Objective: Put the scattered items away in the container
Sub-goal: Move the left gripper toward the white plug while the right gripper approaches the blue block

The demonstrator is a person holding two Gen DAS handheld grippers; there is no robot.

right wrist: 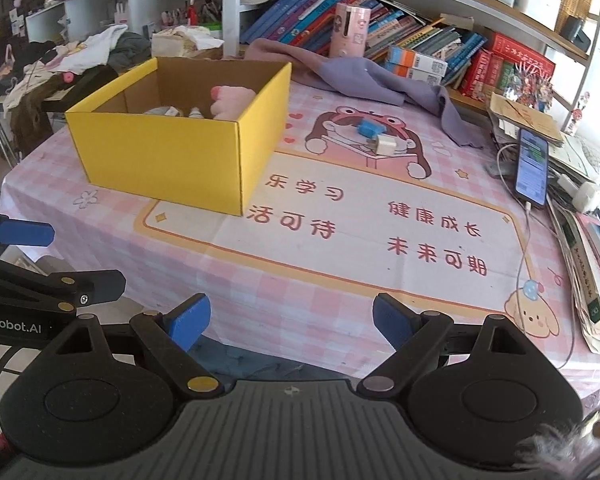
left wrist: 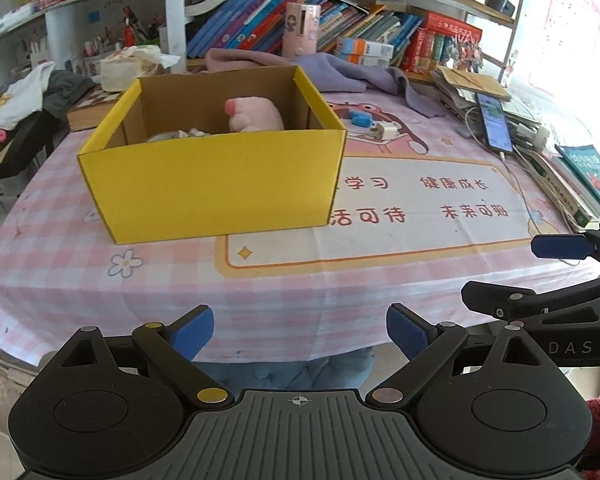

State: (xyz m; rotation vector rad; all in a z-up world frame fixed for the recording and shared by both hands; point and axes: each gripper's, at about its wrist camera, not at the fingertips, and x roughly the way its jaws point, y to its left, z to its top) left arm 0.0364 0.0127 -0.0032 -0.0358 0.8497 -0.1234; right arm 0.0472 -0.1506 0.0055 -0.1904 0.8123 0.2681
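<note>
A yellow cardboard box [left wrist: 216,184] stands on the pink checked tablecloth, seen also in the right wrist view [right wrist: 168,160]. Inside it lie a pink plush toy [left wrist: 256,114] [right wrist: 232,100] and some small white items [right wrist: 180,112]. A blue plug [left wrist: 360,118] [right wrist: 370,130] and a white charger plug [left wrist: 384,132] [right wrist: 384,144] lie on the cloth right of the box. My left gripper [left wrist: 300,332] is open and empty at the table's near edge. My right gripper [right wrist: 292,320] is open and empty beside it, to the right.
A purple cloth [right wrist: 364,76] lies behind the plugs. A phone on a cable [right wrist: 534,164] and stacked books [right wrist: 592,264] line the right edge. A pink cup [right wrist: 350,30] and book rows stand at the back. Clothes [right wrist: 80,56] pile up at the left.
</note>
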